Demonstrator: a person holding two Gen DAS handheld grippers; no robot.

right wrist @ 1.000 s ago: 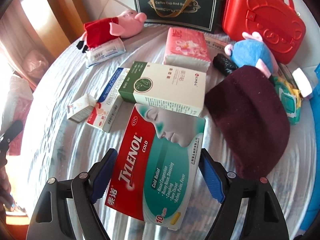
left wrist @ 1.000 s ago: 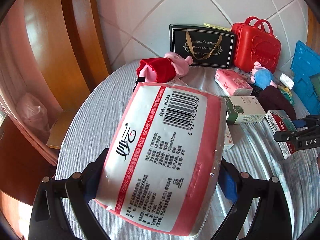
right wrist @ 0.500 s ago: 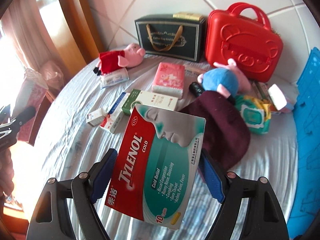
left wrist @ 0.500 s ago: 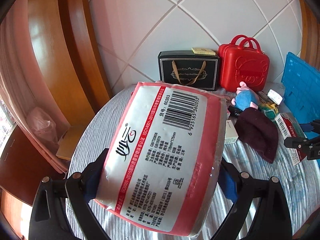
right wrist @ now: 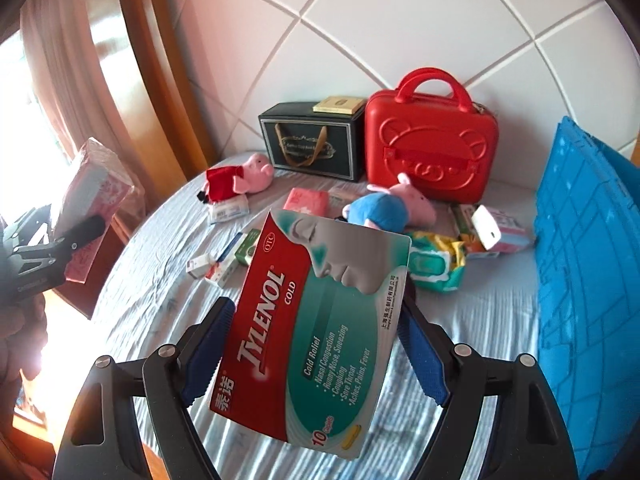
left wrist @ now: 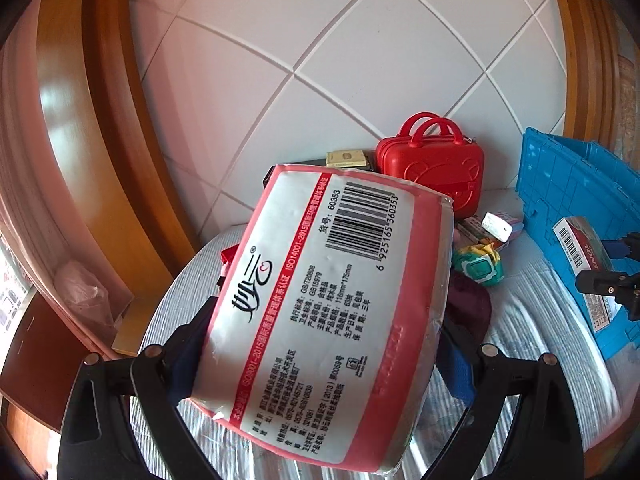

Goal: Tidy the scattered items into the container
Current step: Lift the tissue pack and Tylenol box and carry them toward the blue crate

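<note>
Left wrist view: left tongs [left wrist: 316,364] clamped on a pink tissue pack [left wrist: 320,304], held above the striped counter [left wrist: 532,344], filling frame centre. Red case [left wrist: 432,164] upper centre; blue crate [left wrist: 580,216] at right edge.

Right wrist view: right tongs [right wrist: 316,348] clamped on a Tylenol box [right wrist: 316,328], lower centre, lifted off the counter. Plush pigs behind; crate at right.

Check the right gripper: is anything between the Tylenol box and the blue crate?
Nothing visible blocks it. The right gripper holds the Tylenol Cold box lifted off the bedsheet, and the blue crate sits to its right. The wet-wipes pack and plush toys lie farther back, off that path.
</note>
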